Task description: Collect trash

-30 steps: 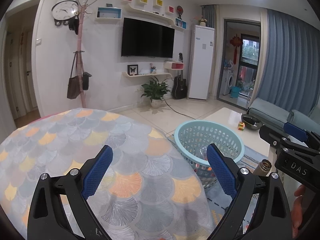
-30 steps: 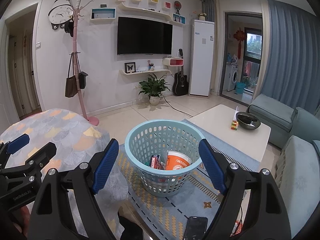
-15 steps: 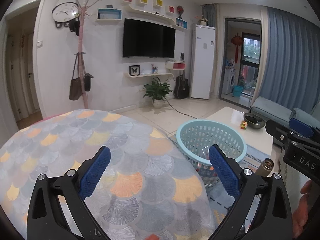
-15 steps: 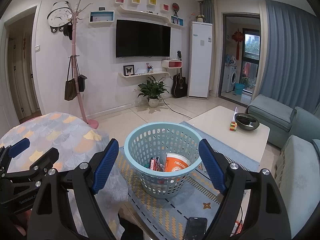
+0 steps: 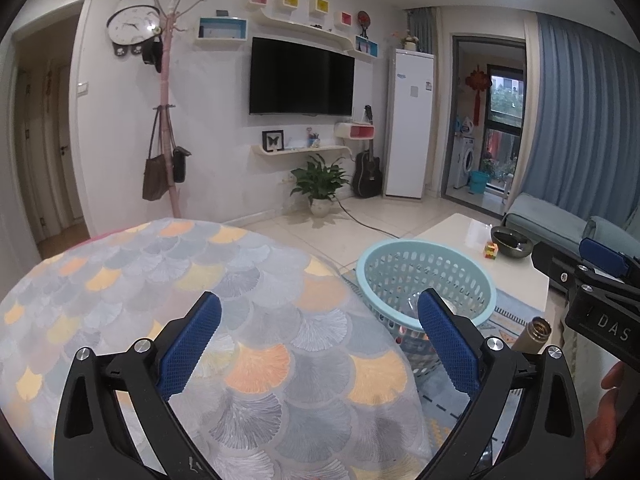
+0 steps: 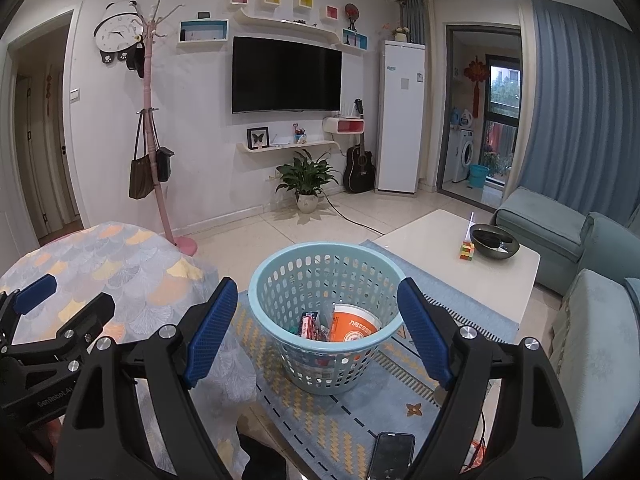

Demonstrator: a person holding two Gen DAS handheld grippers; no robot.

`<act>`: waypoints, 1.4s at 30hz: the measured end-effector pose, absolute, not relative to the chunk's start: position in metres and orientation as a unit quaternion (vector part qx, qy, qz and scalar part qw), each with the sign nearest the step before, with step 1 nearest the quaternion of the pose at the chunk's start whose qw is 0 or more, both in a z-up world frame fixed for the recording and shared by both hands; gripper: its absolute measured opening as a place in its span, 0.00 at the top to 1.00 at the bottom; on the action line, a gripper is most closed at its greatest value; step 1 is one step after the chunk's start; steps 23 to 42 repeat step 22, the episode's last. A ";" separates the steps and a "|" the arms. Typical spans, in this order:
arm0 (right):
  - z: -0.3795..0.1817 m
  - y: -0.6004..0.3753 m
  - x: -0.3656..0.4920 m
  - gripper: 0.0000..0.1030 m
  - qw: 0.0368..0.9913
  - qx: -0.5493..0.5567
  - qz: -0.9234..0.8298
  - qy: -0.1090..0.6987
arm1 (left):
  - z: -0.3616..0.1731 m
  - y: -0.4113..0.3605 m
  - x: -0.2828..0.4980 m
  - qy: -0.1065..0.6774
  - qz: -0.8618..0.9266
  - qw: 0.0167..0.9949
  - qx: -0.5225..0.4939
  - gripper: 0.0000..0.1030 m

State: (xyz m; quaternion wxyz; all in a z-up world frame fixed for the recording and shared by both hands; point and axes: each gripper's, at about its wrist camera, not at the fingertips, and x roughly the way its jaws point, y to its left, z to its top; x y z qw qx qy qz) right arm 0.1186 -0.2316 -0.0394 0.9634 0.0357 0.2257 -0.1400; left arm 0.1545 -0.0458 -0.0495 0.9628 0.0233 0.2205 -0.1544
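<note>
Black right gripper (image 5: 592,276) marked "DAS", left gripper (image 6: 48,320) "GenRobot.AI"; both fingers apart, empty.

A round table (image 5: 168,280) draped in a scale-patterned cloth of grey, orange and yellow is seen at the left. Beside it, a pale blue perforated basket (image 6: 326,316) is set on a blue patterned rug (image 6: 340,416) laid over the tiled floor (image 6: 360,216); an orange-and-white paper cup (image 6: 354,326) and red wrappers (image 6: 310,324) are held inside it. A dark phone (image 6: 390,456) is seen at the near edge of the rug. On the white coffee table (image 6: 460,276) beyond, a dark bowl (image 6: 494,242) and a small coloured cube (image 6: 466,250) are placed just beside each other. A potted plant (image 6: 306,180) and a pink coat stand (image 6: 160,184) are stood on the floor by the wall
</note>
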 end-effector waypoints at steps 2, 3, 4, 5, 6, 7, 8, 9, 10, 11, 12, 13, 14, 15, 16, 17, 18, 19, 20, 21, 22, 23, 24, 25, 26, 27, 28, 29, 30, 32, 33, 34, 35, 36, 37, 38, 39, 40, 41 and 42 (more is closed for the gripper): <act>-0.039 -0.232 0.119 0.24 0.963 0.036 -0.140 0.226 | -0.049 -0.046 0.154 0.220 -0.153 0.963 0.024 0.07; -0.039 -0.232 0.119 0.24 0.963 0.035 -0.140 0.226 | -0.050 -0.046 0.155 0.222 -0.152 0.963 0.025 0.07; -0.039 -0.231 0.119 0.24 0.963 0.034 -0.139 0.227 | -0.050 -0.046 0.155 0.224 -0.150 0.963 0.025 0.07; -0.040 -0.231 0.119 0.24 0.963 0.033 -0.139 0.227 | -0.051 -0.045 0.156 0.225 -0.151 0.962 0.023 0.07; -0.040 -0.231 0.119 0.24 0.963 0.033 -0.138 0.228 | -0.050 -0.046 0.155 0.225 -0.151 0.962 0.021 0.07; -0.040 -0.231 0.119 0.24 0.964 0.034 -0.135 0.227 | -0.050 -0.046 0.155 0.224 -0.152 0.962 0.019 0.07; -0.040 -0.231 0.121 0.24 0.964 0.033 -0.135 0.227 | -0.049 -0.045 0.155 0.223 -0.154 0.962 0.017 0.07; -0.040 -0.230 0.121 0.24 0.963 0.030 -0.138 0.229 | -0.048 -0.043 0.154 0.220 -0.160 0.962 0.009 0.07; -0.040 -0.229 0.122 0.24 0.963 0.028 -0.138 0.231 | -0.047 -0.041 0.153 0.215 -0.165 0.963 0.001 0.07; -0.040 -0.229 0.122 0.24 0.963 0.028 -0.137 0.232 | -0.047 -0.039 0.152 0.211 -0.166 0.963 -0.004 0.07; -0.040 -0.229 0.121 0.24 0.963 0.029 -0.135 0.233 | -0.046 -0.037 0.153 0.210 -0.163 0.964 -0.009 0.07; -0.039 -0.229 0.120 0.24 0.963 0.030 -0.134 0.232 | -0.046 -0.036 0.153 0.211 -0.163 0.964 -0.012 0.07; -0.038 -0.229 0.120 0.24 0.963 0.029 -0.135 0.232 | -0.046 -0.035 0.155 0.215 -0.165 0.963 -0.016 0.07; -0.038 -0.228 0.120 0.24 0.963 0.027 -0.135 0.232 | -0.047 -0.035 0.156 0.219 -0.166 0.961 -0.018 0.07; -0.037 -0.228 0.119 0.24 0.963 0.025 -0.135 0.233 | -0.047 -0.035 0.157 0.222 -0.167 0.960 -0.019 0.07; -0.036 -0.228 0.118 0.24 0.963 0.023 -0.136 0.233 | -0.047 -0.036 0.158 0.223 -0.166 0.961 -0.019 0.07; -0.035 -0.229 0.117 0.24 0.962 0.020 -0.138 0.234 | -0.046 -0.037 0.157 0.219 -0.161 0.962 -0.014 0.07; -0.034 -0.229 0.118 0.24 0.961 0.018 -0.140 0.236 | -0.045 -0.039 0.157 0.214 -0.156 0.964 -0.008 0.07; -0.034 -0.229 0.118 0.24 0.960 0.017 -0.141 0.240 | -0.044 -0.041 0.158 0.215 -0.152 0.965 -0.003 0.07; -0.033 -0.229 0.118 0.24 0.959 0.016 -0.141 0.245 | -0.044 -0.041 0.159 0.218 -0.151 0.964 -0.001 0.07; -0.031 -0.230 0.118 0.24 0.957 0.016 -0.144 0.250 | -0.043 -0.042 0.159 0.222 -0.151 0.963 -0.001 0.07; -0.031 -0.230 0.118 0.24 0.957 0.016 -0.144 0.250 | -0.043 -0.042 0.159 0.222 -0.151 0.963 -0.001 0.07; -0.031 -0.230 0.118 0.24 0.957 0.016 -0.144 0.250 | -0.043 -0.042 0.159 0.222 -0.151 0.963 -0.001 0.07; -0.031 -0.230 0.118 0.24 0.957 0.016 -0.144 0.250 | -0.043 -0.042 0.159 0.222 -0.151 0.963 -0.001 0.07; -0.031 -0.230 0.118 0.24 0.957 0.016 -0.144 0.250 | -0.043 -0.042 0.159 0.222 -0.151 0.963 -0.001 0.07; -0.031 -0.230 0.118 0.24 0.957 0.016 -0.144 0.250 | -0.043 -0.042 0.159 0.222 -0.151 0.963 -0.001 0.07; -0.031 -0.230 0.118 0.24 0.957 0.016 -0.144 0.250 | -0.043 -0.042 0.159 0.222 -0.151 0.963 -0.001 0.07; -0.031 -0.230 0.118 0.24 0.957 0.016 -0.144 0.250 | -0.043 -0.042 0.159 0.222 -0.151 0.963 -0.001 0.07; -0.031 -0.230 0.118 0.24 0.957 0.016 -0.144 0.250 | -0.043 -0.042 0.159 0.222 -0.151 0.963 -0.001 0.07; -0.031 -0.230 0.118 0.24 0.957 0.016 -0.144 0.250 | -0.043 -0.042 0.159 0.222 -0.151 0.963 -0.001 0.07; -0.031 -0.230 0.118 0.24 0.957 0.016 -0.144 0.250 | -0.043 -0.042 0.159 0.222 -0.151 0.963 -0.001 0.07; -0.031 -0.230 0.118 0.24 0.957 0.016 -0.144 0.250 | -0.043 -0.042 0.159 0.222 -0.151 0.963 -0.001 0.07; -0.031 -0.230 0.118 0.24 0.957 0.016 -0.144 0.250 | -0.043 -0.042 0.159 0.222 -0.151 0.963 -0.001 0.07; -0.031 -0.230 0.118 0.24 0.957 0.016 -0.144 0.250 | -0.043 -0.042 0.159 0.222 -0.151 0.963 -0.001 0.07; -0.031 -0.230 0.118 0.24 0.957 0.016 -0.144 0.250 | -0.043 -0.042 0.159 0.222 -0.151 0.963 -0.001 0.07; -0.031 -0.230 0.118 0.24 0.957 0.016 -0.144 0.250 | -0.043 -0.042 0.159 0.222 -0.151 0.963 -0.001 0.07; -0.031 -0.230 0.118 0.24 0.957 0.016 -0.144 0.250 | -0.043 -0.042 0.159 0.222 -0.151 0.963 -0.001 0.07; -0.031 -0.230 0.118 0.24 0.957 0.016 -0.144 0.250 | -0.043 -0.042 0.159 0.222 -0.151 0.963 -0.001 0.07; -0.031 -0.230 0.118 0.24 0.957 0.016 -0.144 0.250 | -0.043 -0.042 0.159 0.222 -0.151 0.963 -0.001 0.07; -0.031 -0.230 0.118 0.24 0.957 0.016 -0.144 0.250 | -0.043 -0.042 0.159 0.222 -0.151 0.963 -0.001 0.07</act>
